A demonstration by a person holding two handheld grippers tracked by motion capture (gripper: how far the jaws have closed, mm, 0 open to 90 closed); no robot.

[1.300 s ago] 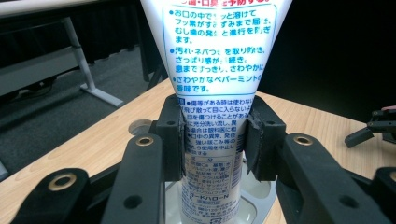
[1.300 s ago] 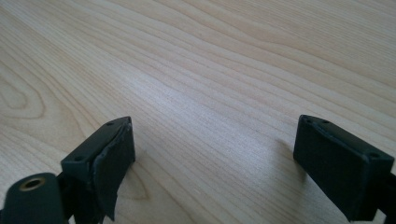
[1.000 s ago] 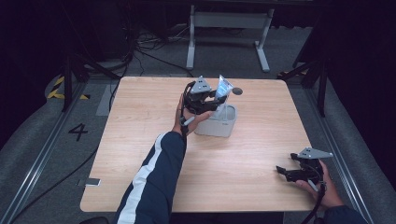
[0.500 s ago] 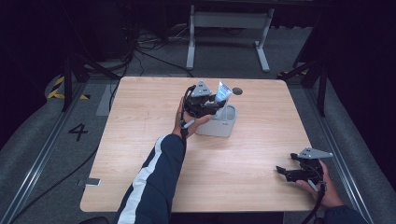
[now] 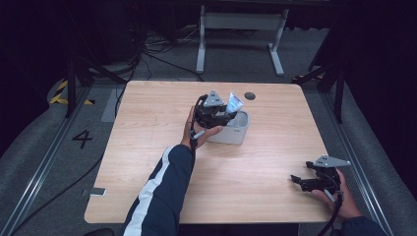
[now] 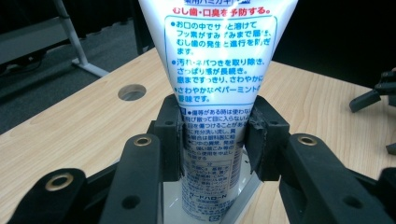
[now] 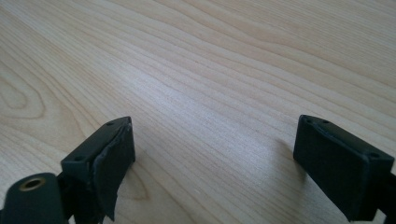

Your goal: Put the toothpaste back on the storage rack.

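On the pale wooden counter (image 5: 147, 162), a small white square plastic cup (image 5: 232, 133) sits just under the left claw (image 6: 212, 140), which is clenched on a soft, light white toothpaste tube (image 6: 217, 70) standing in it; grip low, gently. The right claw (image 7: 210, 154) gapes, released.

— What's in my left gripper (image 6: 212, 140)?
— I see its pads pressed on a white toothpaste tube (image 6: 215, 70), standing upright with its bottom in a white container (image 6: 243, 193). Behind it, the wooden desk (image 6: 79, 121) has a round hole (image 6: 131, 92).
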